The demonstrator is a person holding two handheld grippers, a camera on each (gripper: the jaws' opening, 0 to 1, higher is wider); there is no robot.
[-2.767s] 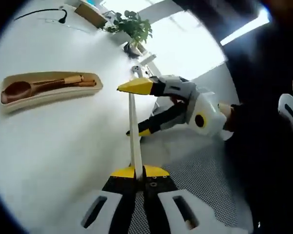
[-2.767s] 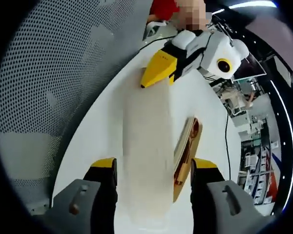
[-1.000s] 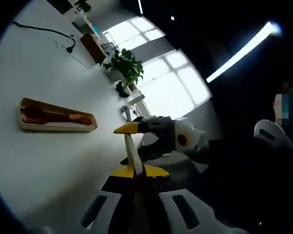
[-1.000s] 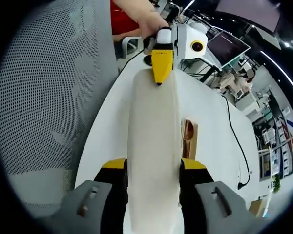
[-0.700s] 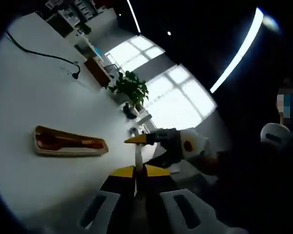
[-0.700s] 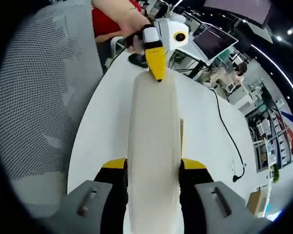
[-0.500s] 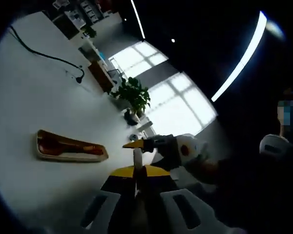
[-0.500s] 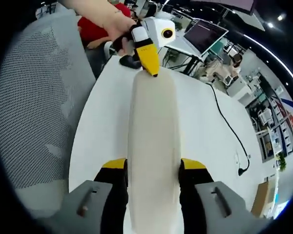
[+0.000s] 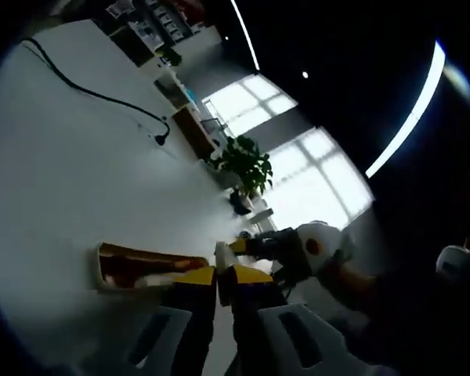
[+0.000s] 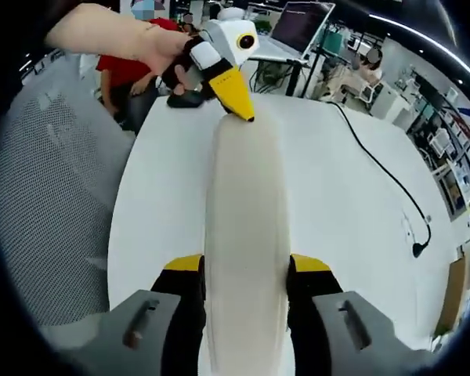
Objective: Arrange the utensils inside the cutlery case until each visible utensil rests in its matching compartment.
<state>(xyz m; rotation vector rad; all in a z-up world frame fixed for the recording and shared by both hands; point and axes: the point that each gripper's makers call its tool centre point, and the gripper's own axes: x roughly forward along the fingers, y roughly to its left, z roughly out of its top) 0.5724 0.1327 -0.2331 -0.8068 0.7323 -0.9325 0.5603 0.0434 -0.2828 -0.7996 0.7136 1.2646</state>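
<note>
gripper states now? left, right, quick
Left gripper: shut on the lid, at one end.
Right gripper: shut on the lid, at the other end.

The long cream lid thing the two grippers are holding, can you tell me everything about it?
The lid is long, smooth and cream-white with rounded ends, and looks like plastic. The right gripper clamps its near end across the width; the left gripper pinches the far tip with yellow jaws. It is carried above the white table. In the left gripper view it shows edge-on, a thin strip.
</note>
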